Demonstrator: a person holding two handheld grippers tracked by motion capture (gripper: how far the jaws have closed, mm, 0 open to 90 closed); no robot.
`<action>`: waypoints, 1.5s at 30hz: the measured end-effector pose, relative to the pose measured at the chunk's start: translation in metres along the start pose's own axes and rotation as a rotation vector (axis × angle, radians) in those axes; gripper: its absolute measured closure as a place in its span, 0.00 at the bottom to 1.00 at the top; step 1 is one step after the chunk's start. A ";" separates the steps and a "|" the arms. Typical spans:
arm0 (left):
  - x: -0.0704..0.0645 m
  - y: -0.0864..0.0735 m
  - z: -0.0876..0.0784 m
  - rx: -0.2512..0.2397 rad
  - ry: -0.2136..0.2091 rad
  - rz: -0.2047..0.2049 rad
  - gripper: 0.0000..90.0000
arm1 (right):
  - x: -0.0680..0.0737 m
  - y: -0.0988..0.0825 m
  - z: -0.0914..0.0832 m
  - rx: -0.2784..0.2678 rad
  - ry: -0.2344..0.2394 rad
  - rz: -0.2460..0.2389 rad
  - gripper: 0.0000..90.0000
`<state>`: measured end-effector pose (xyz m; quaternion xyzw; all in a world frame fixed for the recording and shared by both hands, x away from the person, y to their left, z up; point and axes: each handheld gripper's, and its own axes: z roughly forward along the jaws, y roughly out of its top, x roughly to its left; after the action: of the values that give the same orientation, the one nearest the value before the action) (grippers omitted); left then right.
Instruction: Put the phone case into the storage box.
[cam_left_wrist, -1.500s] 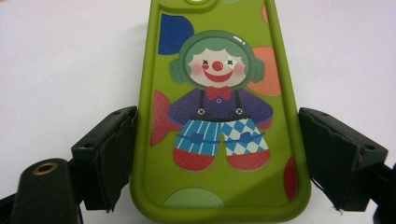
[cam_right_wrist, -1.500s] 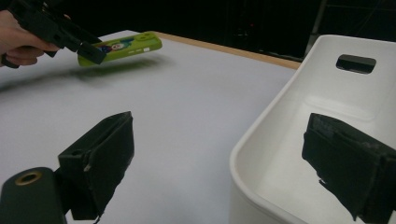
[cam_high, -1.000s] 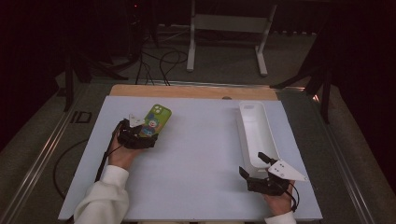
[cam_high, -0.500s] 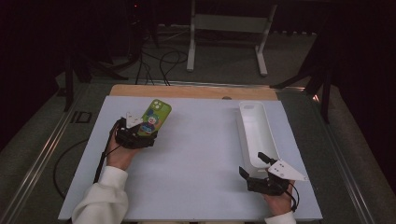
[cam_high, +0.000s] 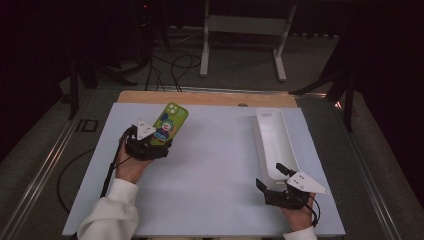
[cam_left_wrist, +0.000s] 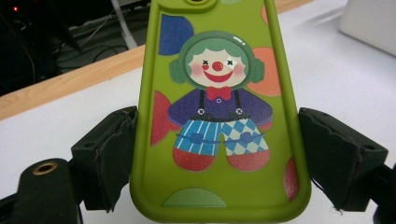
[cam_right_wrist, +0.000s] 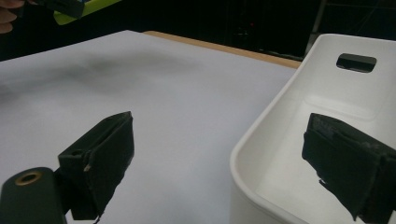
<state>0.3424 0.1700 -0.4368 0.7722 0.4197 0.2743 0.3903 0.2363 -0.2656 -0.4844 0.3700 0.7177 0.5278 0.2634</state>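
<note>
Clamping the green phone case, the left hand-held gripper carried it; next came the white tray at three o'clock, the right hand-held gripper gaping empty.

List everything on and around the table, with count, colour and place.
phone case: one, green with a clown picture, gripped by its side edges in the left claw, far left of the mat
tray: one, white, long, right side of the mat
mat: one, white, covering the table
table: one, wooden edge showing at the far side
stand: one, white, on the floor beyond
left claw: black, shut on the case
right claw: black, open, straddling the tray's near rim
</note>
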 end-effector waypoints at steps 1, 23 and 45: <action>-0.002 0.002 -0.001 -0.008 -0.001 0.007 0.18 | 0.000 0.000 0.000 0.000 0.000 0.000 0.10; -0.030 0.016 -0.014 -0.077 -0.040 0.092 0.18 | -0.003 0.002 0.000 -0.009 0.005 0.021 0.10; -0.064 0.018 -0.014 -0.114 -0.113 0.173 0.18 | -0.002 0.017 0.002 -0.003 0.041 0.033 0.10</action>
<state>0.3078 0.1142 -0.4198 0.7963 0.3128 0.2863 0.4314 0.2431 -0.2632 -0.4687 0.3705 0.7159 0.5408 0.2402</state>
